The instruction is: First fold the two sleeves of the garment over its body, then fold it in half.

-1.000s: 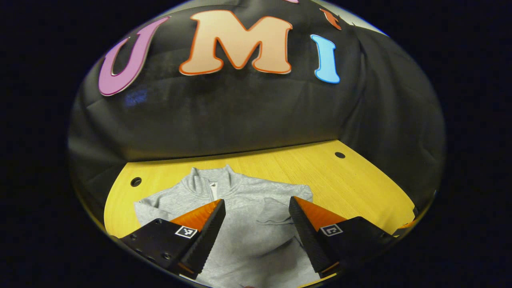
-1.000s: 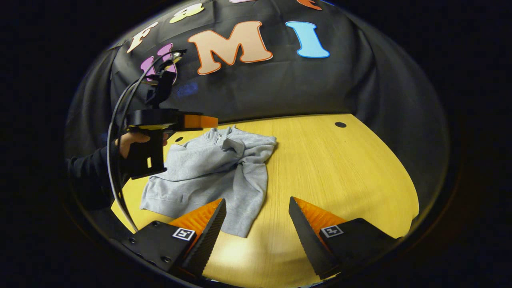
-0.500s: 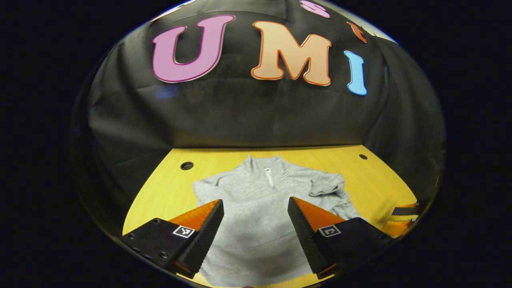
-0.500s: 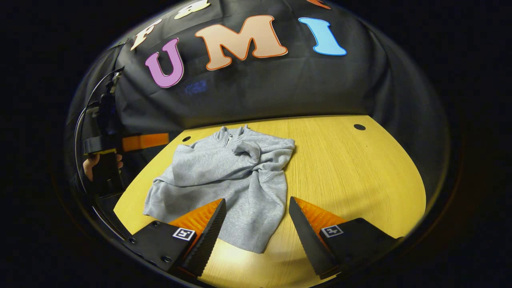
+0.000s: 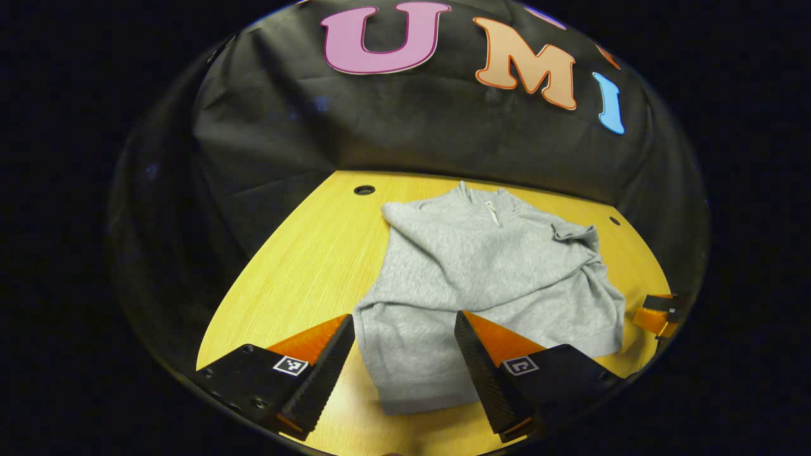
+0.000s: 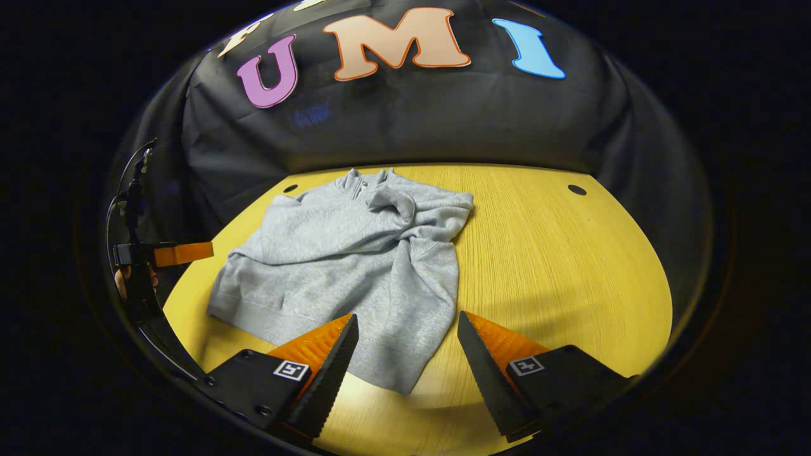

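Hovering near sweatshirt (image 5: 481,266) hem (sleeves folded in), both grippers (image 5: 404,361) (image 6: 405,358) w/ fingers spread, table (image 6: 557,266) bare rightward.

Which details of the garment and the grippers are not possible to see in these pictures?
- Garment hem, left gripper view: partly behind the left gripper fingers.
- Folded sleeves, right gripper view: lost in bunched cloth.
- The hand at the left edge, right gripper view: too small.

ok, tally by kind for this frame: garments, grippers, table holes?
Grey garment: 1
Grippers: 2, the left gripper and the right gripper, both open, holding nothing
Cable holes in the wooden table: 2, one far left, one far right
Total: 5
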A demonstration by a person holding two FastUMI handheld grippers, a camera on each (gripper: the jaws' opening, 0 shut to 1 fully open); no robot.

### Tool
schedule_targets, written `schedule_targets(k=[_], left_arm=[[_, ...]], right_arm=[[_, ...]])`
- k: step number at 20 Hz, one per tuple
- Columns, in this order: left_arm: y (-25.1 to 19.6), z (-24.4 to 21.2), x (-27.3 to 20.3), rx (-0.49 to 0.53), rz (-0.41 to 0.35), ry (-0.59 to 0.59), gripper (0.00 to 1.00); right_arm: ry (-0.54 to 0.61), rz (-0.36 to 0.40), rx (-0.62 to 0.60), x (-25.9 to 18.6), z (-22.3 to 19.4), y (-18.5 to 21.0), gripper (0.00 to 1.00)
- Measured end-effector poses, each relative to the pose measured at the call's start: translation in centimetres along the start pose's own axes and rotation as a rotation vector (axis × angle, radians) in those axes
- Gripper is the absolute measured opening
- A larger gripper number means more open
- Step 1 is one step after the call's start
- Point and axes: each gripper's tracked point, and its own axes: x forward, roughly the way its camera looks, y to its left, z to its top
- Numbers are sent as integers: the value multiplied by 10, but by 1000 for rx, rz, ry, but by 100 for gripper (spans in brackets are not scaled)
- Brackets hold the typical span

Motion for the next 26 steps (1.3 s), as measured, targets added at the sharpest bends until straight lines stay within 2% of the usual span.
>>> schedule_targets(k=[1,4,6,7,8,11,12,14,15,16,17,18,19,20,22,24,25,26], left_arm=[[4,-10,0,7,6,16,95],[9,-43,1,-7,16,84,95],[12,-58,3,-23,16,117,95],[11,-63,4,-31,12,129,95],[11,-70,6,-41,11,144,95],[10,-83,11,-65,15,184,95],[9,-81,14,-51,11,165,96],[7,-83,12,-13,-1,167,95],[8,-81,13,-16,1,153,94],[7,-82,12,-32,8,149,94],[6,-79,14,-40,15,131,92],[6,-83,13,-42,17,134,92],[2,-81,14,-39,8,130,88],[-2,-82,15,-32,-5,132,84],[-7,-80,16,-20,-24,131,62],[-11,-78,18,-34,-52,126,51],[-12,-76,19,-61,-51,116,32],[-13,-75,21,-80,-50,106,24]], right_arm=[[9,-8,1,2,-4,0,98],[41,-21,4,10,-18,3,94],[61,-30,-7,15,-26,5,94],[73,-36,-12,17,-30,4,98],[88,-42,-13,18,-34,5,94],[132,-64,-23,23,-47,4,95],[149,-73,-30,24,-53,2,98],[148,-80,-26,27,-52,3,99],[157,-82,-24,27,-55,4,95],[149,-79,-27,27,-52,5,98],[154,-76,-36,27,-53,7,93],[153,-64,-40,27,-53,10,97],[157,-63,-51,28,-54,12,87],[162,-49,-54,30,-54,15,84],[168,-36,-45,31,-52,20,68],[169,-7,-29,34,-52,28,47],[169,-11,-21,34,-52,29,28],[182,-15,-12,36,-53,30,23]])
